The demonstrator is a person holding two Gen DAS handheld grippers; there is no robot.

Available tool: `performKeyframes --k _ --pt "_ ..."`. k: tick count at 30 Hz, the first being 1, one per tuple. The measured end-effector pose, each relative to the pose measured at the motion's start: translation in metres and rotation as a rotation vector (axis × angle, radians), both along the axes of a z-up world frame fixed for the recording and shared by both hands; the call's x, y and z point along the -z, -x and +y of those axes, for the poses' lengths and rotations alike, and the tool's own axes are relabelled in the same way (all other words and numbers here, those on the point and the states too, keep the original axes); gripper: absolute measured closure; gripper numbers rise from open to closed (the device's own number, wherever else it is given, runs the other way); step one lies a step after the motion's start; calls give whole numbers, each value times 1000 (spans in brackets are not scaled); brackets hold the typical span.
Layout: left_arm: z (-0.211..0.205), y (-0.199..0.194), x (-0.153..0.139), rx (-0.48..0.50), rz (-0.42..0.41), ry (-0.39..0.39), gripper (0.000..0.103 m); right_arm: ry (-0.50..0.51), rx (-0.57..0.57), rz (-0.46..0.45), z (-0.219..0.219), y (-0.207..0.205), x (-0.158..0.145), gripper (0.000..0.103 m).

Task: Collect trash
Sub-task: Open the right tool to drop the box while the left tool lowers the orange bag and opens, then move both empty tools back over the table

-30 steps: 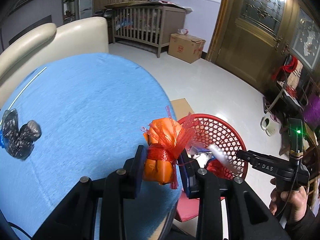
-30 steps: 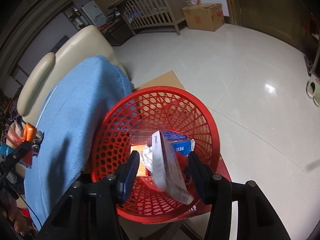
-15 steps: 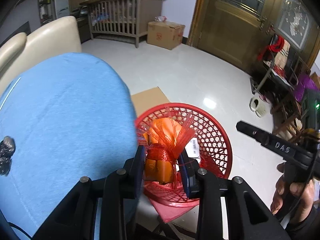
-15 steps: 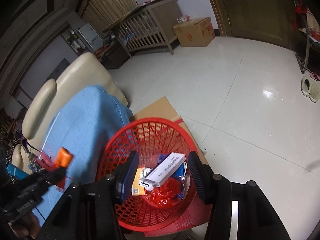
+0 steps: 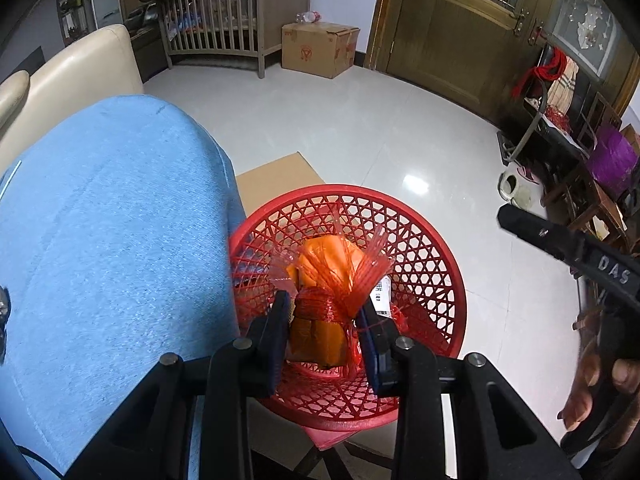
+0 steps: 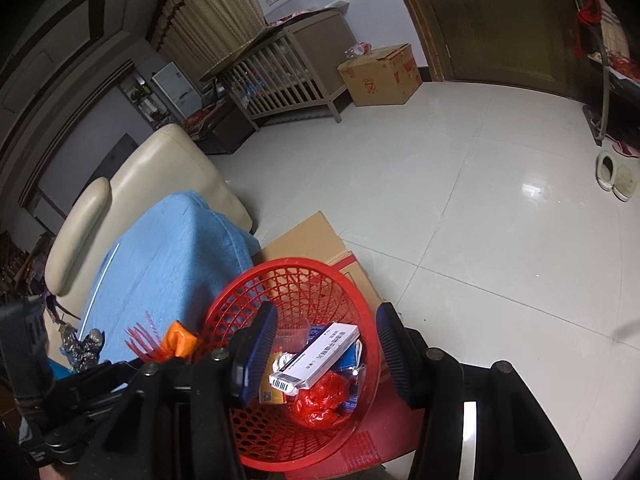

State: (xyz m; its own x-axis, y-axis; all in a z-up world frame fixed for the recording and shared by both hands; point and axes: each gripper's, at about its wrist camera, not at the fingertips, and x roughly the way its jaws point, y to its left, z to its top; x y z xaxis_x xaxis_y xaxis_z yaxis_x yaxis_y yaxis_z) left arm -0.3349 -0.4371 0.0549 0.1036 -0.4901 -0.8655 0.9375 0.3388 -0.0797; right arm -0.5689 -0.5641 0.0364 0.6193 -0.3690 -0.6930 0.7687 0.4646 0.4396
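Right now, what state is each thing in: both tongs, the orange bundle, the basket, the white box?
Left tongs: shut on the orange bundle, above the basket.
Orange bundle: wrapped in red netting, held, not yet dropped.
Right tongs: open, holding nothing.
Red basket: upright, partly filled with trash.
White box: lying inside the basket, on the other trash.
Cardboard box: on the floor, flaps loosely shut.

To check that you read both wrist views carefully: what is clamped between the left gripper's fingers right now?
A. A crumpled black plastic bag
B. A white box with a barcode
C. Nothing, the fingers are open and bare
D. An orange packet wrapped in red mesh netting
D: the left gripper is shut on the orange packet wrapped in red mesh netting, held over the red mesh basket.
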Motion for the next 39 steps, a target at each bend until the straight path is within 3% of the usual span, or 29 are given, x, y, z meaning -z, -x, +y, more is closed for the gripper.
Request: performKeyframes --k 4,13,16,20,29,39 --pt "-7 3 8 4 0 -17 69 -9 31 -3 -5 6 -1 38" --pt "-15 2 17 1 -3 -41 68 -3 38 -10 -5 5 -4 38" --pt "-20 2 19 -1 -8 -55 64 1 34 -12 -4 4 -5 38" --pt "-20 -1 17 -25 -16 -46 30 8 28 -17 -1 4 -9 38" --pt "-6 -12 8 -57 -29 -20 30 15 -1 -10 7 -6 -13 38" --pt "34 -39 -9 -137 -21 33 30 27 -108 15 32 -45 -16 38"
